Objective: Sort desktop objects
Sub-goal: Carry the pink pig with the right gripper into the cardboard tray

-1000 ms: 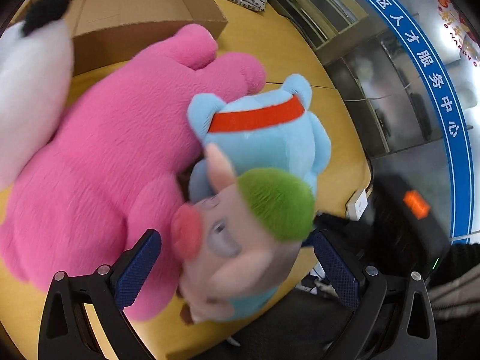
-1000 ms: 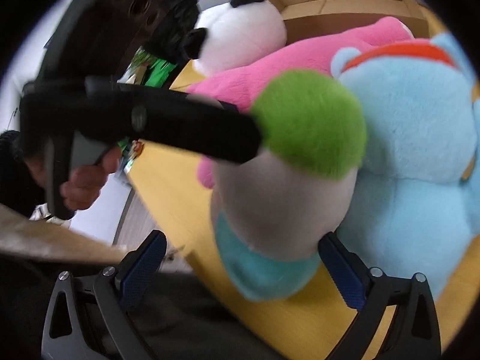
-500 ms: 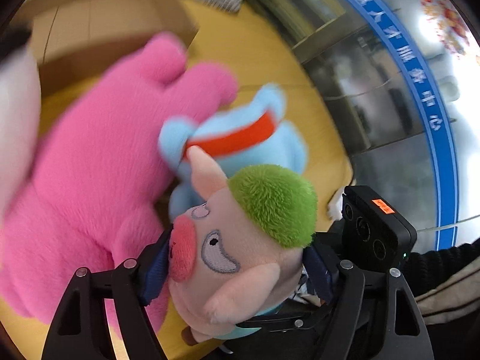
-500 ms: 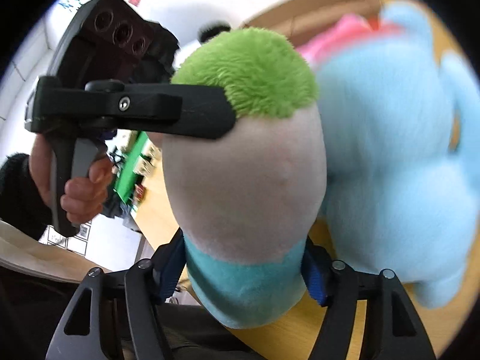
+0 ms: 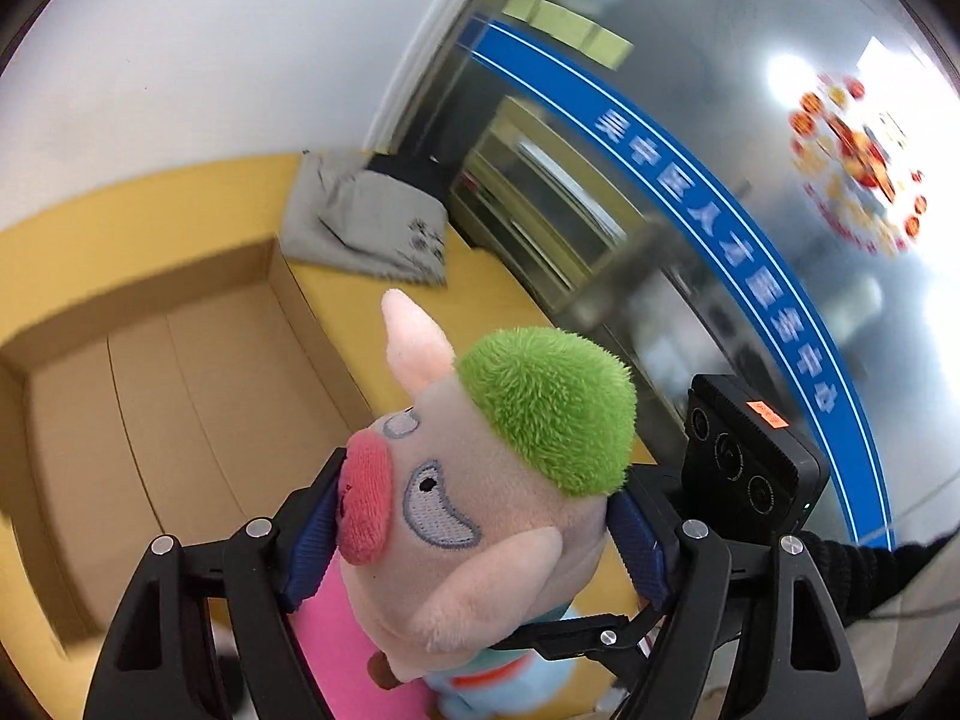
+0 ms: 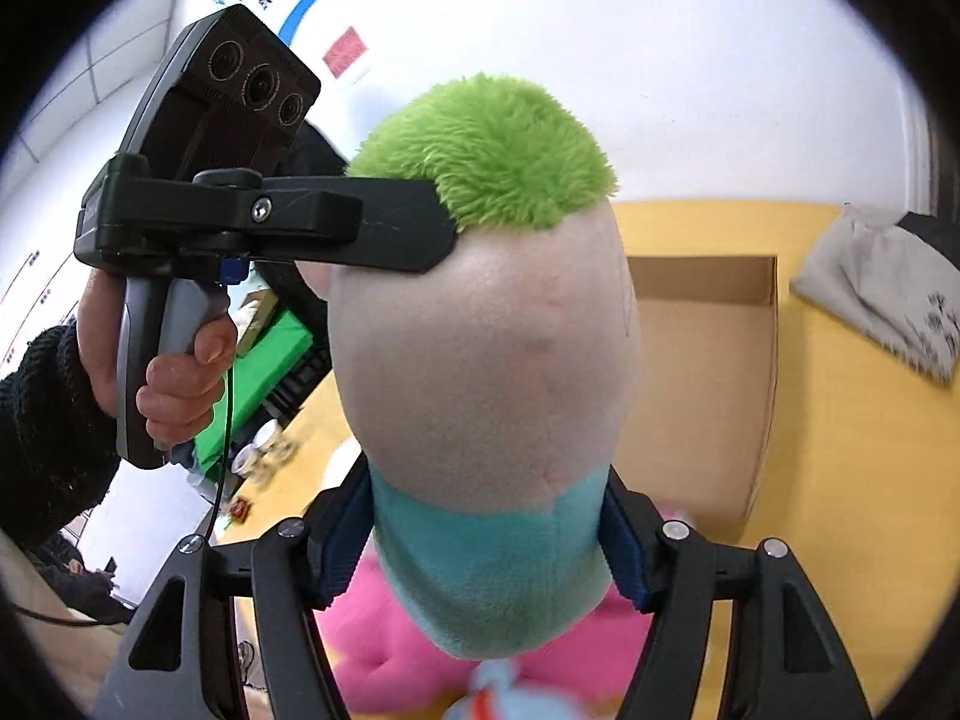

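A plush pig (image 5: 480,504) with green hair, a red snout and a teal body is held up in the air by both grippers. My left gripper (image 5: 474,540) is shut on its head. My right gripper (image 6: 480,546) is shut on its teal body (image 6: 486,570), and the left gripper's black finger (image 6: 360,228) presses the head in the right wrist view. An open cardboard box (image 5: 180,396) lies below and beyond the pig on the yellow table (image 5: 384,300). The box also shows in the right wrist view (image 6: 702,384).
A pink plush (image 6: 384,654) and a blue plush (image 5: 522,684) lie on the table under the pig. A grey folded cloth (image 5: 366,222) lies at the far end of the table beside the box. A glass wall with a blue band (image 5: 720,228) stands to the right.
Both grippers have closed on the pig and lifted it off the table, away from the pink and blue plushes. The views now look over the cardboard box.
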